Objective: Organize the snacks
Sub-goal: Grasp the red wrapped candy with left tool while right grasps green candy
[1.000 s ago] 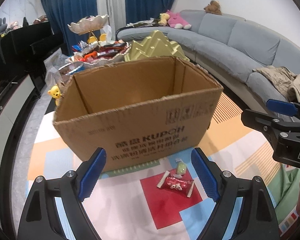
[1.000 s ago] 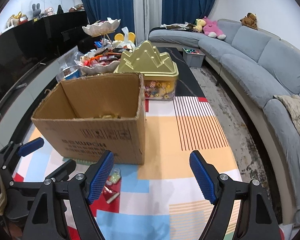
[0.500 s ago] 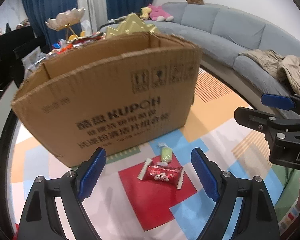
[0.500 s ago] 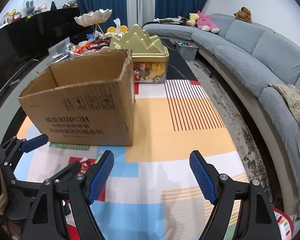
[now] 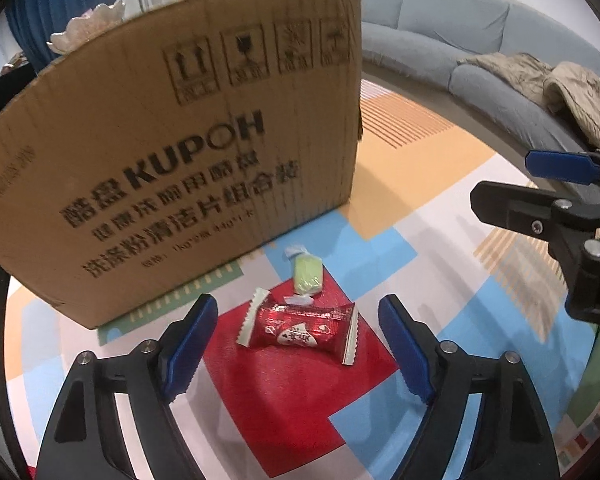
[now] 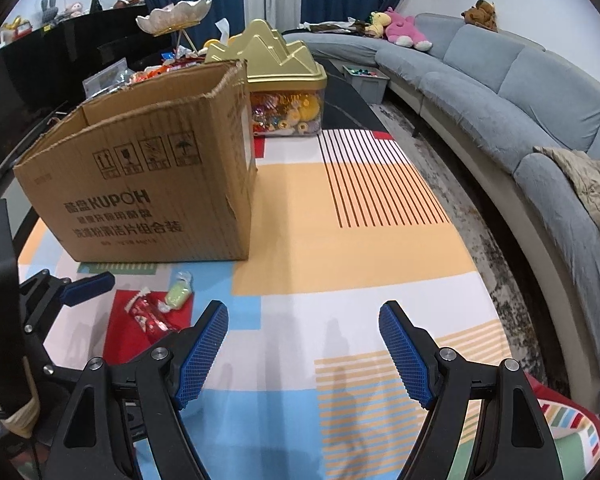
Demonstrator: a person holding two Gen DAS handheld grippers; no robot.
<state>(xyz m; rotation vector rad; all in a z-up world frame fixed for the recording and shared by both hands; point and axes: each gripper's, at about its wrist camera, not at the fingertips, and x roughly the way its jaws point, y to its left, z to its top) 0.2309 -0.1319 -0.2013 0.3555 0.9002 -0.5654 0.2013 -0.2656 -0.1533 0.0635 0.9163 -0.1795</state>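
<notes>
A red wrapped snack [image 5: 300, 327] lies on the red patch of the patterned tablecloth [image 5: 380, 208], just in front of an open cardboard box [image 5: 172, 152]. A small green wrapped candy [image 5: 307, 274] lies right behind it. My left gripper [image 5: 298, 350] is open, low over the cloth, its jaws straddling the red snack without touching it. My right gripper [image 6: 303, 350] is open and empty over the cloth to the right. The right wrist view also shows the box [image 6: 148, 184], the red snack [image 6: 150, 316], the green candy [image 6: 178, 291] and a left fingertip [image 6: 88, 286].
Behind the box stand a gold-lidded clear tub of sweets [image 6: 286, 100], a tiered shell-shaped dish [image 6: 174, 20] and a heap of snacks [image 6: 160, 72]. A grey sofa [image 6: 520, 100] curves along the right. My right gripper shows at the right of the left wrist view [image 5: 540, 184].
My left gripper has dropped and moved forward toward the red snack, so box and snacks loom larger. My right gripper has lowered a little. Both stayed open.
</notes>
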